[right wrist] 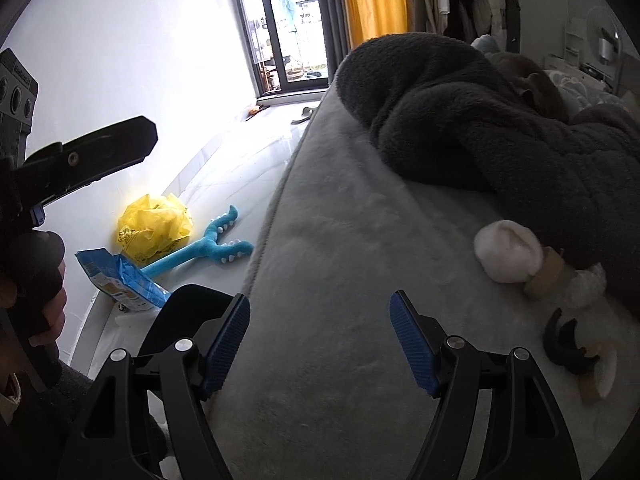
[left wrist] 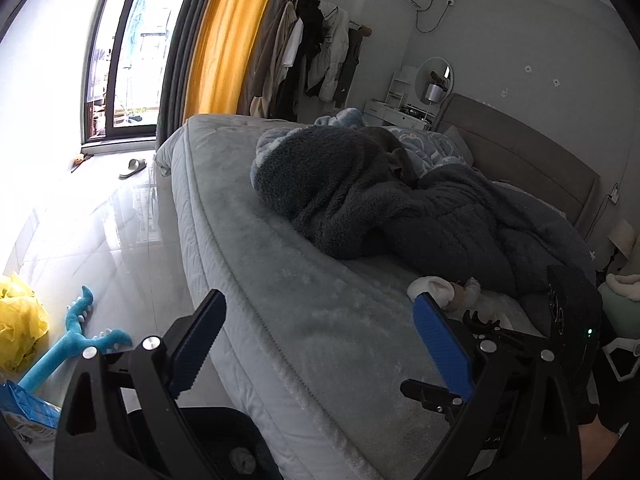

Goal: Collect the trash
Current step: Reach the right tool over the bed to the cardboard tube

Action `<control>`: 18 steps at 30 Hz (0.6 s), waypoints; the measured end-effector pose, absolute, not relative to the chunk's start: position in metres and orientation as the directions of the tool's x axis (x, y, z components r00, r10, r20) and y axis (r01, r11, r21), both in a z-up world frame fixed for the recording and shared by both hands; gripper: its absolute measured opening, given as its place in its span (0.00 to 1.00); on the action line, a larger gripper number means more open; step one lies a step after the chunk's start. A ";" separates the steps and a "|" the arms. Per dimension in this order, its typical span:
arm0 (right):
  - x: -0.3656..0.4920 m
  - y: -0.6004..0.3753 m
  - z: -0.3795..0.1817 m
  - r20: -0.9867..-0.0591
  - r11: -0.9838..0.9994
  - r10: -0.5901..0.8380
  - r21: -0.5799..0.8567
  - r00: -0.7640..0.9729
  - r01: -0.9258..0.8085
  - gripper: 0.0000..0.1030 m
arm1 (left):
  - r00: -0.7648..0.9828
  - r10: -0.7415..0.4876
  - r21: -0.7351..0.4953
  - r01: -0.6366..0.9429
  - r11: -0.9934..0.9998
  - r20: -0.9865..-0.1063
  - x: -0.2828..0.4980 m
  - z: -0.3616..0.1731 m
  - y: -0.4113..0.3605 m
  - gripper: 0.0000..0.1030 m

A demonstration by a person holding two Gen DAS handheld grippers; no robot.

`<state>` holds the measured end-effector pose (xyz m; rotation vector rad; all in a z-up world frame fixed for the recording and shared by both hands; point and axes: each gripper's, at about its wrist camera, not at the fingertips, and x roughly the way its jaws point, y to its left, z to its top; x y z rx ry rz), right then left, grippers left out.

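Note:
A crumpled yellow plastic bag (right wrist: 154, 226) lies on the floor by the wall, also at the left edge of the left wrist view (left wrist: 18, 320). A blue snack packet (right wrist: 120, 280) lies beside it, also in the left wrist view (left wrist: 28, 408). A white tissue wad (right wrist: 508, 250) with a cardboard tube (right wrist: 550, 274) lies on the bed, also in the left wrist view (left wrist: 434, 288). My left gripper (left wrist: 320, 344) is open and empty above the bed edge. My right gripper (right wrist: 320, 340) is open and empty over the bed, left of the tissue wad.
A grey bed (left wrist: 312, 280) carries a dark fleece blanket (left wrist: 380, 200). A blue plush toy (right wrist: 208, 246) lies on the white tiled floor. A black hair claw (right wrist: 566, 346) lies on the bed. A slipper (left wrist: 134, 168) sits near the balcony door. Clothes hang behind the orange curtain (left wrist: 228, 36).

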<state>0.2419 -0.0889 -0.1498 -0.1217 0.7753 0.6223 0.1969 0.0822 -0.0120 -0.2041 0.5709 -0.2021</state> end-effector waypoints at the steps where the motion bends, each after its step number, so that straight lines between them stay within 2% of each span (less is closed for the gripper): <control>1: 0.243 -0.096 -0.149 -0.686 0.824 0.470 0.114 0.556 -0.555 0.71 | 0.820 -0.250 -0.247 0.137 0.959 -0.515 0.198 -0.013 0.078 0.93; 15: 0.248 -0.171 -0.146 -0.673 0.894 0.383 0.096 0.632 -0.439 0.72 | 0.778 -0.320 -0.273 0.198 0.941 -0.541 0.220 -0.026 0.022 0.93; 18: 0.250 -0.192 -0.147 -0.676 0.907 0.354 0.080 0.646 -0.414 0.74 | 0.766 -0.339 -0.253 0.235 0.938 -0.546 0.228 -0.029 0.008 0.93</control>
